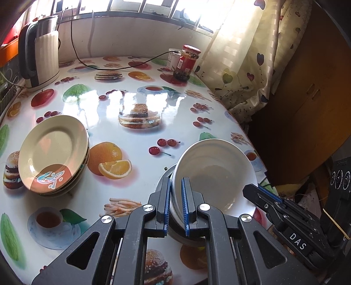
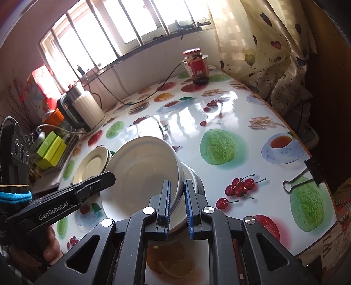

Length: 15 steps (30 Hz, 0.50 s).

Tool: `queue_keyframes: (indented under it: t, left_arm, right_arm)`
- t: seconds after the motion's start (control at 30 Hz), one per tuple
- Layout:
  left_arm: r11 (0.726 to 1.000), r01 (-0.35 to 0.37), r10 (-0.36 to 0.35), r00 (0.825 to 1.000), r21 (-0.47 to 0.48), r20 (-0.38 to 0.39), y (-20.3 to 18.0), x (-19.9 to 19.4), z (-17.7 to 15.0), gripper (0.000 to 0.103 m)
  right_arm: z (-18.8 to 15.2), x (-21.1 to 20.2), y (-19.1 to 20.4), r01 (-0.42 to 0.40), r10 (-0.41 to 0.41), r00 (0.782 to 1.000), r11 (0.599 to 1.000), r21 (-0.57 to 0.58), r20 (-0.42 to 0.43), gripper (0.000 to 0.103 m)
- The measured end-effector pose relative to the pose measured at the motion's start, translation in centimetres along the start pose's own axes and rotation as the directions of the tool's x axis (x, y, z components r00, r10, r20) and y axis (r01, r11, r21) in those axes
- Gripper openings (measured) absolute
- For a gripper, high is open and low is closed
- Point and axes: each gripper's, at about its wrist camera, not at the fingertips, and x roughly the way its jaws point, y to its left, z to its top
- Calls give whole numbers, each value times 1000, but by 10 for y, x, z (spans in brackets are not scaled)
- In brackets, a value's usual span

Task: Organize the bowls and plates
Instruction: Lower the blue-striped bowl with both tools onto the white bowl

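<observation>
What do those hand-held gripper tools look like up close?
Each hand-held gripper is black plastic with silver rivets and blue ridged pads. The left hand-held gripper reads "GenRobot.AI"; the right hand-held gripper reads "DAS".

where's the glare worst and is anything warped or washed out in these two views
Left wrist view: window blown out, glare patch on the tablecloth, kettle bowed by fisheye. Right wrist view: window panes overexposed, glare streaks mid-table, curtain curved at the edge.

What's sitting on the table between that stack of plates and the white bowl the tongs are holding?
Nothing: in the left wrist view, only printed tablecloth separates the plate stack from the white bowl.
</observation>
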Motion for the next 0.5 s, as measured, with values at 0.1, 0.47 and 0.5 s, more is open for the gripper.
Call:
queue_keyframes:
  t: [0.1,0.47,0.5]
  left_arm:
    - [1000,1,-1,1000,-3,-2,1,0,-1,10]
    - [1000,8,-8,1000,-16,-23,1,7,-1,10]
    - [1000,6,-7,1000,-13,-22,1,7,-1,10]
  right_arm:
    - [0,1,0,4,-4,1000,1000,-1,-5,14]
    - [0,7,-3,11,-11,1000,1000,9,-21,15]
    - [-1,7,-4,12,-11,1000,1000,10,-22,15]
